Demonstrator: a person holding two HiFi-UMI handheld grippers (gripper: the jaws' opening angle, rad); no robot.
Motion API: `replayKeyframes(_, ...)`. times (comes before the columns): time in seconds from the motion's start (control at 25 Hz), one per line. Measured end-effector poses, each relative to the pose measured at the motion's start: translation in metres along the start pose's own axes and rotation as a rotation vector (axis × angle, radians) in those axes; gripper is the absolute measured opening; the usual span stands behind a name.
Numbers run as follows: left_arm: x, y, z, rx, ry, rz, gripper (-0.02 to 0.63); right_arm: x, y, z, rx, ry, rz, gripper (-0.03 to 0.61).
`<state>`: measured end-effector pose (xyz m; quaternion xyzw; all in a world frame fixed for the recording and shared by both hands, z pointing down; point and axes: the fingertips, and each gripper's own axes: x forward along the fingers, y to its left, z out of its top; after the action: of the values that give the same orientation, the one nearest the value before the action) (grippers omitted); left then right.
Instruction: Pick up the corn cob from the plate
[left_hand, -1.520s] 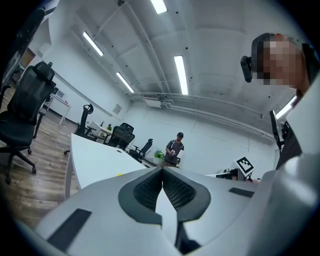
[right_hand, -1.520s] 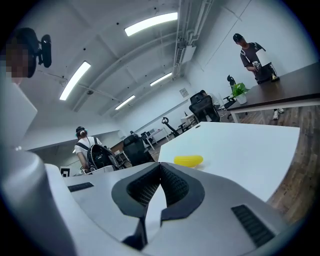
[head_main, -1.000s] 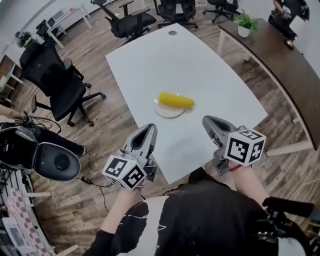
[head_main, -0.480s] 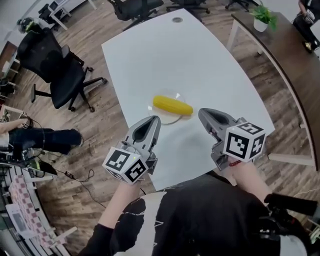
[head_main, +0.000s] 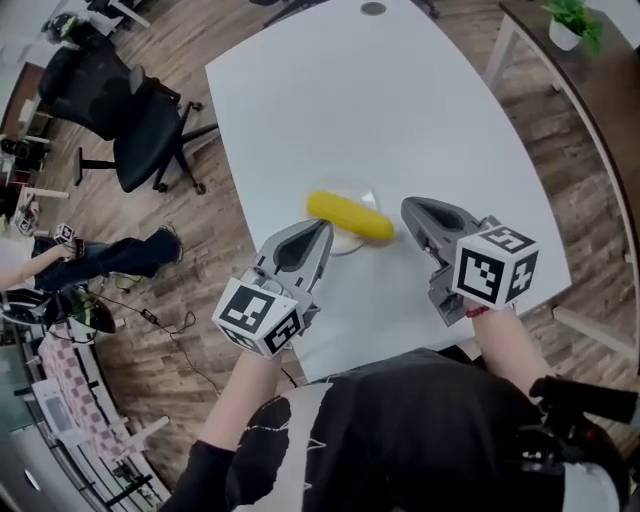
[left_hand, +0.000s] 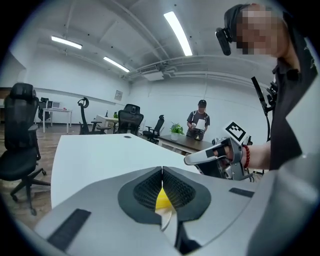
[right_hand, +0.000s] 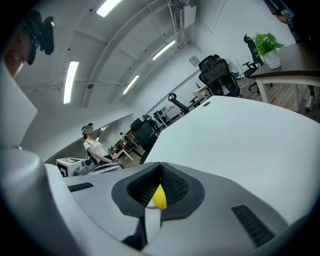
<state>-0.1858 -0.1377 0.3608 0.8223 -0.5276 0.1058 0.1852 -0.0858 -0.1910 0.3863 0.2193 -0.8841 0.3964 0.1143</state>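
White table (head_main: 420, 110) on wood floor (head_main: 590, 200), small pale plate (head_main: 340, 246) lying on it

Open-plan office.
Black swivel chairs (head_main: 140, 120) stand on wood-plank flooring (head_main: 190, 290) beside a long white table (head_main: 400, 110); a potted plant (head_main: 570, 18) sits on a dark desk (head_main: 620, 90), under ceiling strip lights (left_hand: 176, 32).

Corn cob (head_main: 348, 216) on plate (head_main: 347, 244) (on table (head_main: 400, 110)).

No text, brand or number is legible; the cube (head_main: 258, 318) on the left gripper (head_main: 323, 230) and that on the right gripper (head_main: 409, 208) bear only black-and-white square markers.
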Motion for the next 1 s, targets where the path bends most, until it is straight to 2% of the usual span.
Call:
replayKeyframes(0.2, 0.016, 0.004, 0.0, 0.087, 0.071, 0.0, 0.014, 0.016, -0.021, 0.007, 0.032, 0.022, 0.028, 0.014)
replayKeyframes(0.36, 0.026, 0.0, -0.008, 0.188, 0.149, -0.012, 0.015, 0.02, -0.032, 0.002, 0.051, 0.039, 0.056, 0.014)
replayKeyframes(0.48, 0.034, -0.002, -0.016, 0.322, 0.237, -0.037, 0.026, 0.022, -0.037, 0.001, 0.061, 0.049, 0.068, 0.014)
replayKeyframes(0.56, 0.039, -0.004, -0.019, 0.389, 0.288, -0.062, 0.063, 0.023, -0.039, 0.003, 0.062, 0.055, 0.073, 0.014)
replayKeyframes(0.84, 0.048, -0.006, -0.042, 0.619, 0.465, -0.123, 0.098, 0.023, -0.056, 0.007, 0.084, 0.059, 0.081, 0.014)
replayKeyframes(1.0, 0.05, -0.003, -0.052, 0.814, 0.576, -0.174, 0.122, 0.021, -0.061, 0.001, 0.114, 0.063, 0.087, 0.014)
